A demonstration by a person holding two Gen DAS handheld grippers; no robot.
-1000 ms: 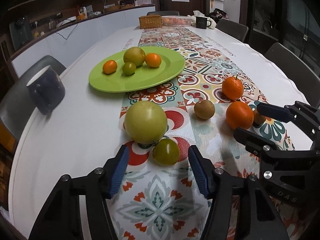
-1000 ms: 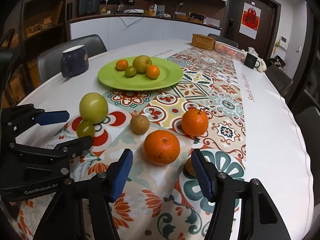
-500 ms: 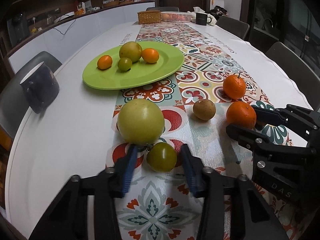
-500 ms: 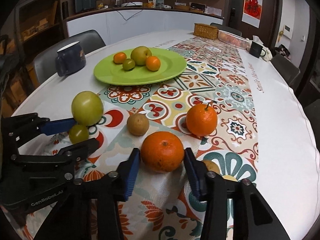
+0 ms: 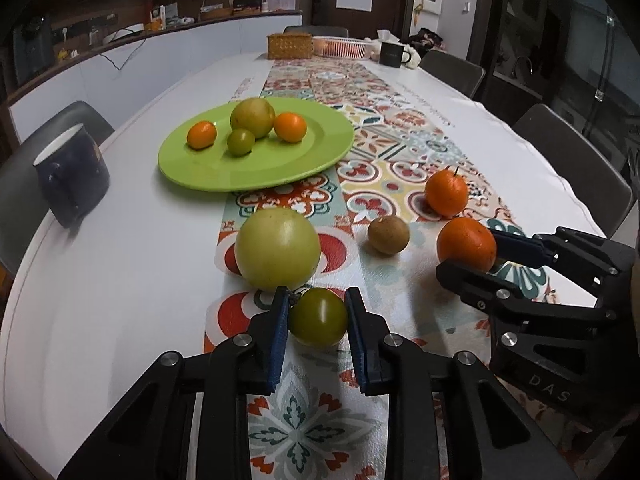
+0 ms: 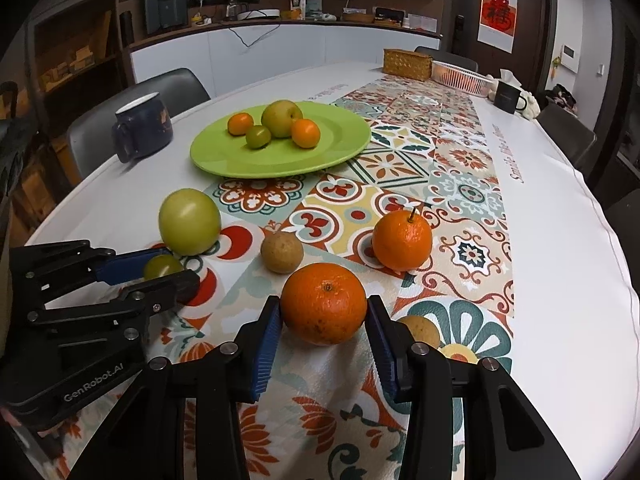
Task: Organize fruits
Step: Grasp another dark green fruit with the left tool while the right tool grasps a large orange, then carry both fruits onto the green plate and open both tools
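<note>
Nearest, the left gripper (image 5: 318, 316) is clamped on a small green fruit (image 5: 319, 317) and the right gripper (image 6: 323, 318) on a large orange (image 6: 323, 303) — both fruits resting on the patterned runner (image 5: 384, 168). Beyond lie a big green apple (image 5: 277, 253), a brown fruit (image 5: 388, 235), a stemmed orange (image 5: 446, 193). Farther along the desk (image 5: 132, 248), a green plate (image 5: 320, 152) holds four fruits.

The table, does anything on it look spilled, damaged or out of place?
Nothing is spilled or damaged. The only loose ends: five fruits sit on the runner rather than the green plate, and a sixth, yellowish fruit is half hidden behind the right gripper.
</note>
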